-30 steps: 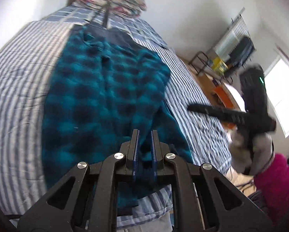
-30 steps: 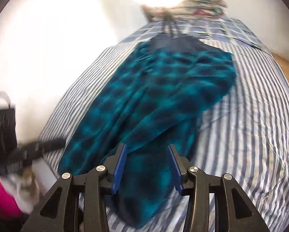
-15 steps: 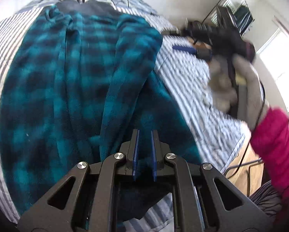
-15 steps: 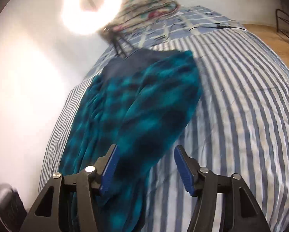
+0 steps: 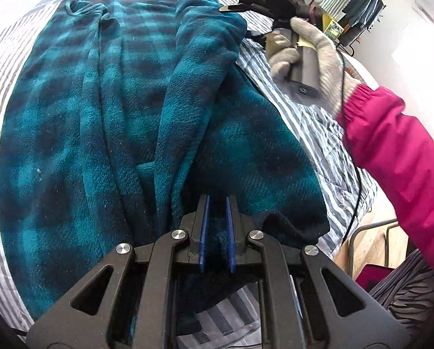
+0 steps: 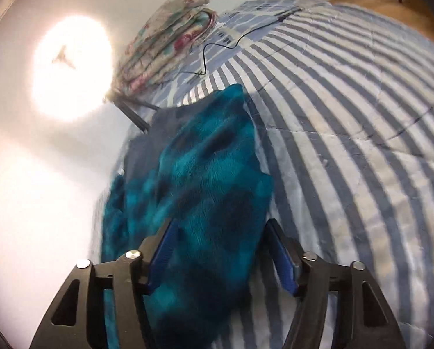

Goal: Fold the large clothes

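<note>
A large teal-and-black plaid fleece garment [image 5: 100, 122] lies lengthwise on a striped bed [image 5: 1, 58]. My left gripper [image 5: 217, 203] is shut on the garment's near hem, with fabric pinched between the blue pads. My right gripper [image 6: 219, 235] is open, and its fingers straddle the folded far right part of the garment [image 6: 214, 180]. In the left wrist view the right gripper [image 5: 231, 7] reaches over the garment's upper right corner, held by a grey-gloved hand [image 5: 312, 46].
A folded floral blanket [image 6: 170, 37] and a ring light on a tripod [image 6: 71, 67] stand at the head of the bed. A black cable [image 6: 217, 46] runs across the striped cover [image 6: 347, 116]. A rack [image 5: 353, 8] and wood floor lie to the right.
The right gripper has swung from the near end up the bed to the garment's far right corner, still open. The left gripper has kept its grip and come closer to the garment.
</note>
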A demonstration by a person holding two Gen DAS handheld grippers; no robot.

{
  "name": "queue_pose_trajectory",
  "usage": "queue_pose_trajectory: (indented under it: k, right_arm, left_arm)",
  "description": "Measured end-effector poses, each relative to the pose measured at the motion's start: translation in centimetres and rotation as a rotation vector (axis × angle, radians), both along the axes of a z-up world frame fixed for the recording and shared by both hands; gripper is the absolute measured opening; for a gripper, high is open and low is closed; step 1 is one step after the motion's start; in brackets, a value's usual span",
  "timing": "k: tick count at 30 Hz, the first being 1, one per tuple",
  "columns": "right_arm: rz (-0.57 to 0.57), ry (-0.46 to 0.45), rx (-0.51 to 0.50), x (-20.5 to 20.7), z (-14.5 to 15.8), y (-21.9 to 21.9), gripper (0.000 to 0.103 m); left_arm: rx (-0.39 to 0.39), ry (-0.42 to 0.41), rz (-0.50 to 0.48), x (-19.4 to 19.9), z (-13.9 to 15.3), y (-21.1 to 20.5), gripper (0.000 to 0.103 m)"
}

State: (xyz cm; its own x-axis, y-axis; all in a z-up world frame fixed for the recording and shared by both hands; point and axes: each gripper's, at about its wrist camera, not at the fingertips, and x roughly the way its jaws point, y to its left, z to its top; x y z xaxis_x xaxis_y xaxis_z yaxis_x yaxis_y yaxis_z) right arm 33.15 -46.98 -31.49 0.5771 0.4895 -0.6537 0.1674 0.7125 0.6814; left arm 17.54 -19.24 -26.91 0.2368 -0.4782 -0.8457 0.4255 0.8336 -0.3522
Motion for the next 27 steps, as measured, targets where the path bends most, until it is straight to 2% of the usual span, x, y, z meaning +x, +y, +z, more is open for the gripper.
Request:
queue_pose_trajectory:
  k: [1,2,3,4,5,11,16,21,22,23,24,25,27]
  right_arm:
    - [0.001,-0.001,0.015,0.2,-0.1,0.1,0.054]
    - [0.009,0.000,0.030,0.7,-0.3,0.3,0.040]
    - [0.019,0.001,0.038,1.0,-0.3,0.6,0.034]
    - [0.030,-0.002,0.028,1.4,-0.1,1.1,0.024]
    - [0.042,-0.010,-0.008,1.8,0.6,1.7,0.018]
    - [0.143,-0.088,-0.192,3.2,5.3,7.0,0.011]
    - [0.277,-0.131,-0.369,4.9,7.6,14.0,0.010]
    - [0.381,-0.122,-0.396,6.0,6.7,19.4,0.014]
    - [0.415,-0.104,-0.364,6.4,6.0,20.5,0.024]
    - [0.458,-0.078,-0.305,6.7,5.2,21.2,0.044]
    - [0.488,-0.056,-0.255,6.7,4.7,21.4,0.050]
    - [0.502,-0.042,-0.228,6.8,4.4,21.7,0.050]
    - [0.494,-0.104,-0.207,6.1,5.6,21.3,0.050]
  left_arm:
    - [-0.002,0.000,-0.001,0.0,0.0,0.0,0.008]
    - [-0.005,0.001,-0.001,-0.1,0.1,0.0,0.008]
    - [-0.010,0.003,-0.001,-0.1,0.1,0.0,0.008]
    - [-0.013,0.004,-0.003,-0.1,0.1,0.1,0.008]
    - [-0.018,0.005,-0.008,-0.2,0.1,0.1,0.008]
    - [-0.039,0.006,-0.022,0.0,0.3,-0.1,0.008]
    - [-0.045,0.001,-0.025,-0.2,0.6,-0.1,0.008]
    - [-0.051,0.006,-0.014,-0.1,0.7,0.3,0.008]
    - [-0.055,0.008,-0.012,-0.1,0.8,0.4,0.008]
    - [-0.057,0.006,-0.013,-0.1,0.9,0.5,0.008]
    - [-0.058,0.005,-0.013,-0.2,1.0,0.5,0.008]
    - [-0.060,0.002,-0.015,-0.3,1.1,0.6,0.008]
    - [-0.064,-0.003,-0.020,-0.4,1.3,0.7,0.008]
